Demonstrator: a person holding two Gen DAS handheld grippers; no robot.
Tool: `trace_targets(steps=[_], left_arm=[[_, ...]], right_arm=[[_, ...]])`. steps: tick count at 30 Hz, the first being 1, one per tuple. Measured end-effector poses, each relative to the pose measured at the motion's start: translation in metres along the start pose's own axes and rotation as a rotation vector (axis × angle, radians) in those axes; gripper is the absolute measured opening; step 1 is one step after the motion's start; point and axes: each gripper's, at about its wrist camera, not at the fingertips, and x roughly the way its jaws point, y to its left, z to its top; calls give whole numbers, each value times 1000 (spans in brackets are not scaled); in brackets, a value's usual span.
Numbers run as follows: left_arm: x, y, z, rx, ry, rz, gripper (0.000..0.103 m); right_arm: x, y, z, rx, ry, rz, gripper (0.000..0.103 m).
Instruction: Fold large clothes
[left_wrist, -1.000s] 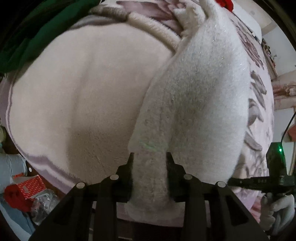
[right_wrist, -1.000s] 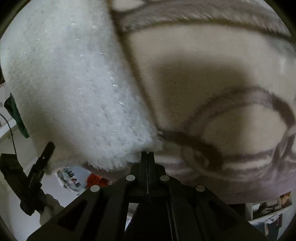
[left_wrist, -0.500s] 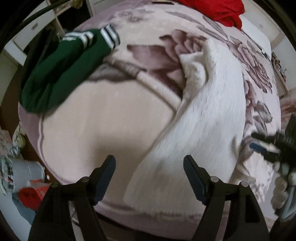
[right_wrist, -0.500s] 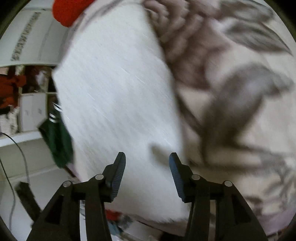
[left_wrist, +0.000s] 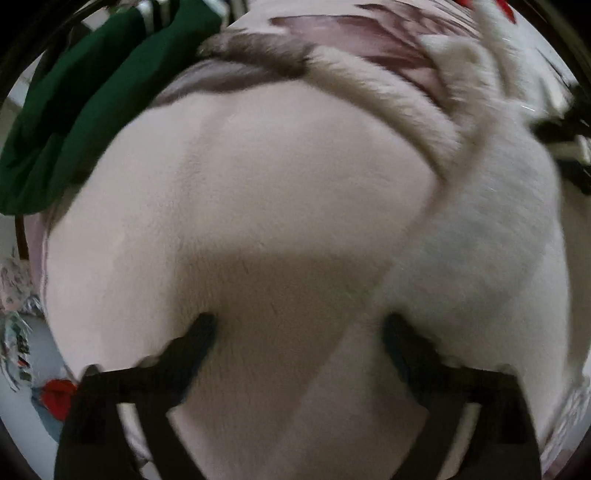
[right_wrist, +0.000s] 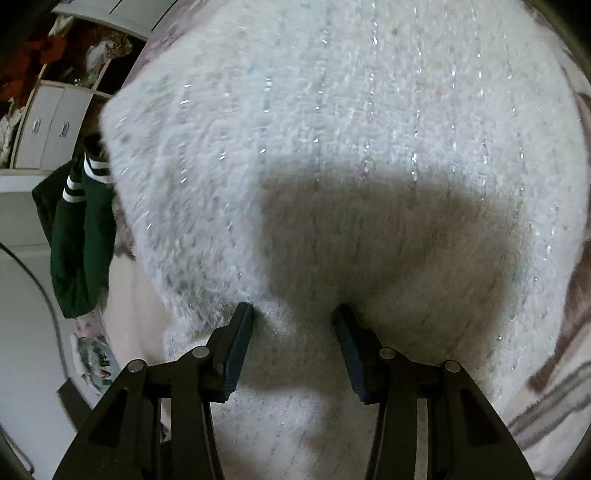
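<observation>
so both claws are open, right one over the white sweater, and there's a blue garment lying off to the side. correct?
Nearly. The side garment is green, not blue: the right wrist view shows a dark green garment with white stripes beside the white sweater. The rest holds: the right claw is open over the sweater, and the left claw, whose jaws have just been opening, holds nothing.

Pink floral blanket (left_wrist: 258, 206), grey drawer cabinet (right_wrist: 51, 129), cluttered shelf (right_wrist: 92, 48)
</observation>
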Motion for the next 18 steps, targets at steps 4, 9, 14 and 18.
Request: trace_targets(steps=[4,9,14,18], left_arm=[[16,36,8,-175,-10,-215,103],[13,44,11,-227,-13,-215,103],[-36,41,24,-138,-28,-76,103],[-83,29,49,-88,-86,-69,103]], right_arm=[[-23,-20,11,4,31,44,49],[-72,-40,-13,-16,-60,68,49],[-70,-24,9,-69,-99,50,49],[-17,-20,41,-69,-31,16,50]])
